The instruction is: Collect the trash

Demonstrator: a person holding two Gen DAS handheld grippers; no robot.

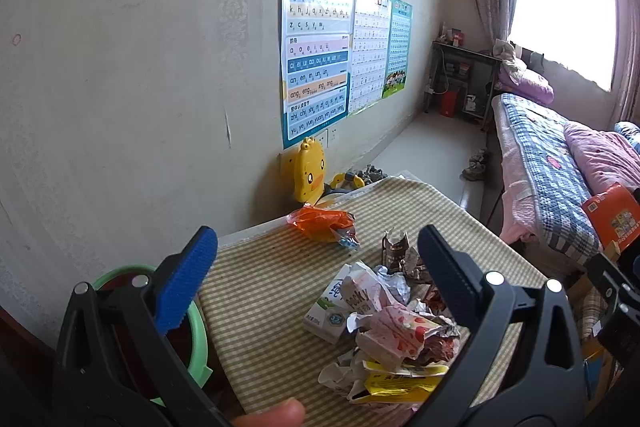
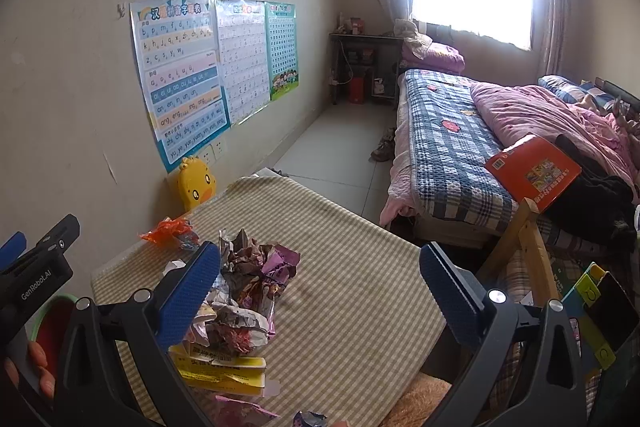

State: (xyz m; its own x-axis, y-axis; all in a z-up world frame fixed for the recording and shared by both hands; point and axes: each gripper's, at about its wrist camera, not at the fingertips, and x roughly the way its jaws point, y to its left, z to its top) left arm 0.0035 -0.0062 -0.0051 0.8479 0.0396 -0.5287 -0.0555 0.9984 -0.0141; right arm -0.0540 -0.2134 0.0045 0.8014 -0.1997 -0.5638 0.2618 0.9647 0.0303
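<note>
Left wrist view: left gripper [image 1: 316, 275] jaws spread wide, empty, over crumpled trash pile [image 1: 392, 331] at lower centre of bench [image 1: 260, 287]; loose wrappers likely to scatter.

Right wrist view: right gripper [image 2: 320, 291] likewise gaping, empty; orange wrapper [image 2: 168, 231] apart, easily missed.

Left wrist view: looking forward and downward between wide-spread fingers, close above the checked table [image 1: 256, 291], facing the poster wall, with the trash pile [image 1: 392, 327] just ahead. Right wrist view: same downward tilt, close over the table [image 2: 352, 291], placed further right, facing the window and bed. Shared by both: table, trash pile [image 2: 240, 307], wall posters, bed, window.
</note>
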